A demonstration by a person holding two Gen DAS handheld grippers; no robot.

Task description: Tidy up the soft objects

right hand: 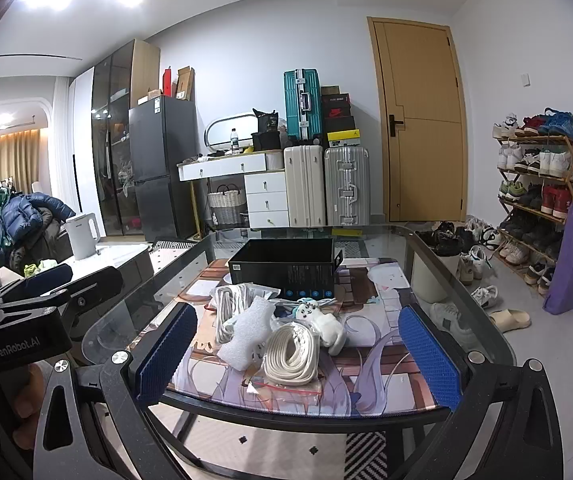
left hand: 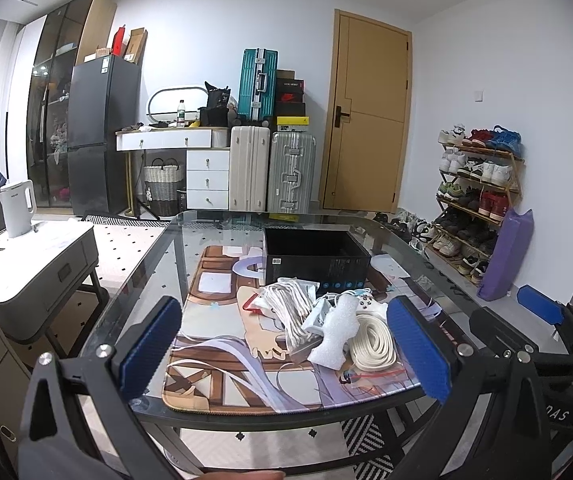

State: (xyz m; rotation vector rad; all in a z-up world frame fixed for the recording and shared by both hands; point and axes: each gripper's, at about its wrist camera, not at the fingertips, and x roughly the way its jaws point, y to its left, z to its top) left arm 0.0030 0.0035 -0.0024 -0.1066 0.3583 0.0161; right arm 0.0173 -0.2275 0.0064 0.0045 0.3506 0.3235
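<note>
A pile of soft things lies on the printed mat (left hand: 222,364) on the glass table (right hand: 462,280): a white foam piece (left hand: 338,330) (right hand: 248,330), a coiled cream strap (left hand: 372,344) (right hand: 292,354), a bundle of white cord (left hand: 286,308) (right hand: 226,306) and a small white plush toy (right hand: 322,320) (left hand: 368,304). An open black box (left hand: 314,256) (right hand: 286,266) stands just behind the pile. My left gripper (left hand: 286,352) is open and empty, near the table's front edge. My right gripper (right hand: 298,352) is open and empty, beside it on the right.
A clear zip bag (right hand: 286,390) lies under the strap. A low side table with a white kettle (left hand: 16,208) stands to the left. Suitcases (left hand: 272,172), a white desk and a door are at the back; a shoe rack (right hand: 538,196) and a purple bag (left hand: 506,256) at the right.
</note>
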